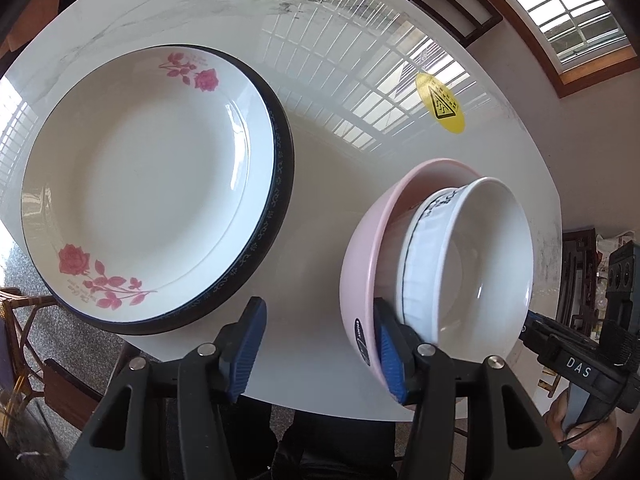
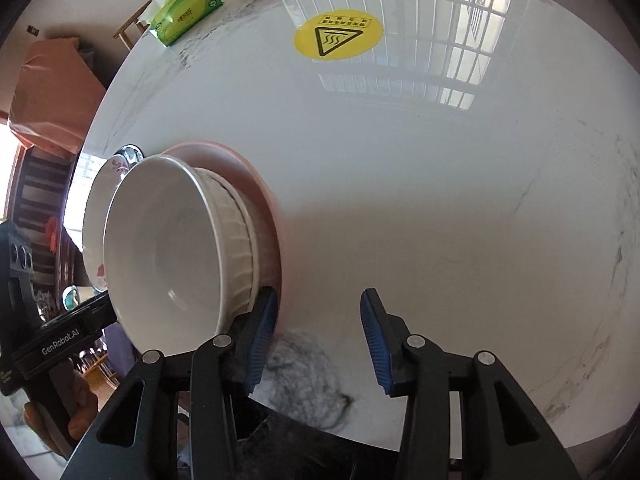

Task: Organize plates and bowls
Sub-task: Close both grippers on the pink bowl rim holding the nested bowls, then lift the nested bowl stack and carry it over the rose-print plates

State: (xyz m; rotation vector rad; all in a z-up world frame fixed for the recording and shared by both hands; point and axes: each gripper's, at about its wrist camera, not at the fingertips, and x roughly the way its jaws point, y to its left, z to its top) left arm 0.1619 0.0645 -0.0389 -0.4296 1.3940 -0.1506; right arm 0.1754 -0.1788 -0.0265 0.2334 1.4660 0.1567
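A white plate with pink roses [image 1: 152, 184] lies stacked on a black-rimmed plate [image 1: 280, 184] at the left of the white table [image 1: 320, 128]. To the right, a white ribbed bowl [image 1: 472, 264] sits nested in a pink bowl [image 1: 360, 256]. My left gripper [image 1: 320, 352] is open over the near table edge, its right finger against the pink bowl's near side. In the right wrist view the white bowl [image 2: 168, 248] and pink bowl [image 2: 256, 184] are at the left. My right gripper [image 2: 319, 340] is open and empty, its left finger beside the bowls.
A green tissue pack [image 2: 186, 14] lies at the far table edge, and a yellow round warning sticker [image 2: 338, 36] is stuck on the top. A dark wooden chair [image 1: 456, 4] stands behind the table. A hand [image 1: 584, 436] holds the other gripper at the lower right.
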